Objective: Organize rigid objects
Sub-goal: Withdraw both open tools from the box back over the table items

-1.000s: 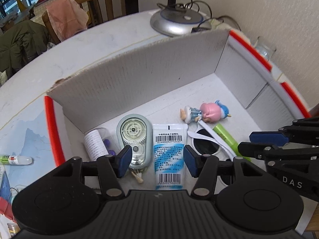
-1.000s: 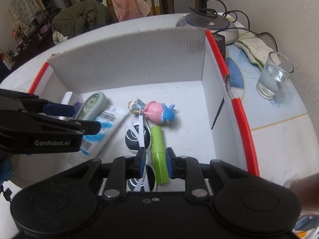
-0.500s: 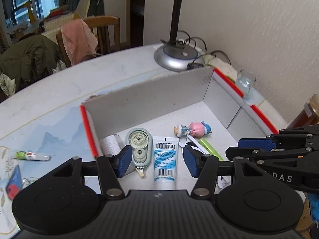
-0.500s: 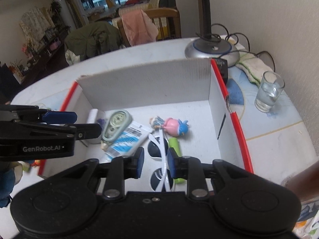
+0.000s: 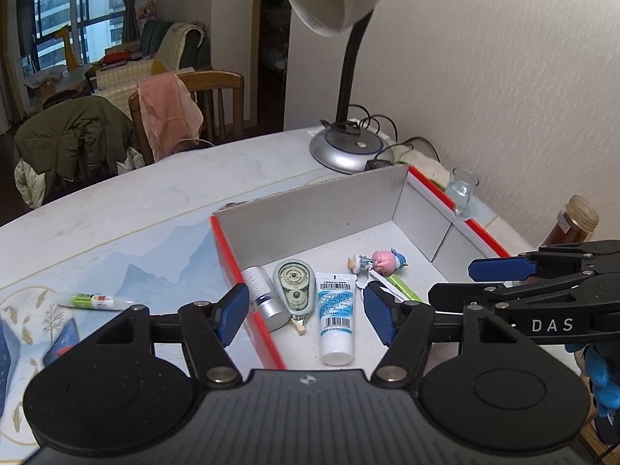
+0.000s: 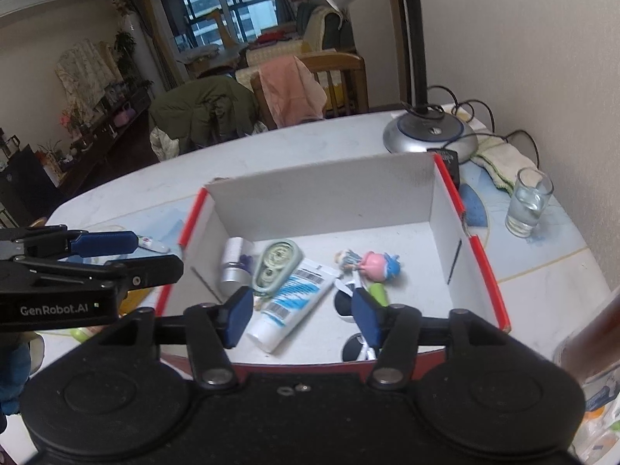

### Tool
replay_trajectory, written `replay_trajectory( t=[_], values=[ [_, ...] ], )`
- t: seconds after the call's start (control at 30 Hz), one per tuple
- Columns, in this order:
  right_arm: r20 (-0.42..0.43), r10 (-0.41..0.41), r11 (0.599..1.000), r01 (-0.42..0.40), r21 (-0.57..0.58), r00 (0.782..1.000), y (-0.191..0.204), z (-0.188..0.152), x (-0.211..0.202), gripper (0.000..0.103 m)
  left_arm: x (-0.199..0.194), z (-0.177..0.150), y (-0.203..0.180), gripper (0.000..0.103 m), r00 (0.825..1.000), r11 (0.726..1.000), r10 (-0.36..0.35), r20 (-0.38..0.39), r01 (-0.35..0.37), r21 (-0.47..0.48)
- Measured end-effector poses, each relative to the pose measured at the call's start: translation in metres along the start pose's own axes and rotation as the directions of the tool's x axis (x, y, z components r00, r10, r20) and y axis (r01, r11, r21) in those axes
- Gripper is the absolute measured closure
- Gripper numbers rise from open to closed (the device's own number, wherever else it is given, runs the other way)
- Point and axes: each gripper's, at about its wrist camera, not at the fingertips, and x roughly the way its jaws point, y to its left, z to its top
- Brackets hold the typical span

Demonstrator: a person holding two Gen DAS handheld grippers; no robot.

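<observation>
Box (image 6: 321,197) holds six items: one tube (image 6: 294,290), tape dispenser (image 6: 277,261), vial (image 6: 234,259), figurine (image 6: 372,263), green marker (image 6: 378,294), sunglasses (image 6: 354,348). Left gripper (image 5: 306,316) and right gripper (image 6: 298,312), both at 6 o'clock, jaws opening, nothing between them.

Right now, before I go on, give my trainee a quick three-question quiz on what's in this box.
1. True or false: the tube lies inside the box.
2. What stands outside the box by the wall? A) glass of water B) mug C) bowl
3. Fill in: the pink toy figure lies nearer the box's ____ wall as the right wrist view shows it.

Key: 1 true; 2 A; 3 right.
</observation>
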Motion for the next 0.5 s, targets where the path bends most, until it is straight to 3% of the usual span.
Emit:
replay_trajectory(
  t=[0.1,0.37,0.5],
  values=[
    [0.018,0.013,1.0,-0.013,-0.004,1.0,0.012,-0.003,-0.007,0.037,-0.015,-0.007,0.008,0.028,1.0,1.0,0.004,0.023,-0.004,-0.008],
    [0.063,0.044,0.999,-0.043,-0.016,0.997,0.047,-0.011,-0.02,0.021,-0.044,-0.027,0.037,0.026,0.998,0.999,0.022,0.053,-0.02,-0.042],
    [0.084,0.061,0.998,-0.061,-0.01,0.995,0.067,-0.016,-0.024,0.014,-0.057,-0.036,0.054,0.02,0.998,0.998,0.023,0.065,-0.019,-0.06]
  ],
)
